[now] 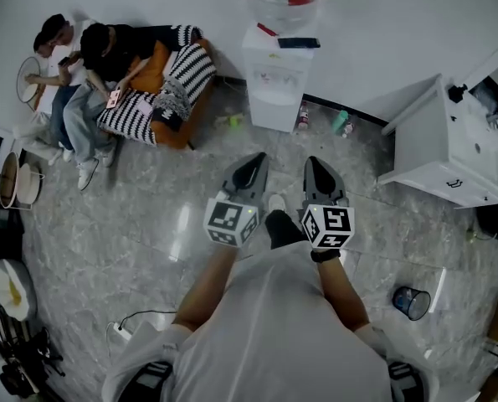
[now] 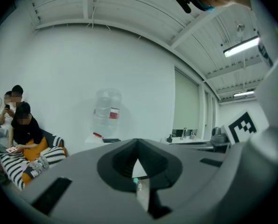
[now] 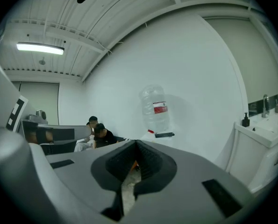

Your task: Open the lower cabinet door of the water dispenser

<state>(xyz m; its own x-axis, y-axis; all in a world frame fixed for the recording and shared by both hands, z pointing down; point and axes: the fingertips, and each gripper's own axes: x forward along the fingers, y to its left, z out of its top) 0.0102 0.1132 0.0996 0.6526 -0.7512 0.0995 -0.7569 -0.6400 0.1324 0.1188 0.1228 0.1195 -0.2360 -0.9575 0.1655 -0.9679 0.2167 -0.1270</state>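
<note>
Facing: the water dispenser (image 1: 279, 82) is set against the white wall (image 1: 148, 7), straight ahead of both grippers and well apart from them, with a stretch of grey marbled floor (image 1: 148, 224) left between.
Door: the lower cabinet door (image 1: 275, 115) is taken to be the lower front panel of the white body. It looks shut and flush, and no handle or hinge side can be made out from here.
Left gripper: the left gripper (image 1: 254, 162) is held out low and roughly level. In the left gripper view its jaws (image 2: 138, 143) are pressed together at the tips, with nothing pinched between them.
Right gripper: the right gripper (image 1: 314, 164) is carried just beside the left and parallel to it. In its own view the jaws (image 3: 136, 143) are likewise closed tip to tip, and nothing is held.
Bearing: in the head view the dispenser falls between the two lines of aim. In the left gripper view the bottle (image 2: 106, 113) sits left of the jaw line, and in the right gripper view it (image 3: 155, 111) sits a little to the right.
Nearer hand: neither is clearly favoured, since both tips lie about equally far from the door.
Long axis: the dispenser stands upright with the bottle on top, and the door is at the bottom of it, close to the floor.
Coming move: the gap is judged to need closing first. After that, one gripper would have to be brought down to the door's free edge and its jaws spread — which edge that is cannot be told yet.
</note>
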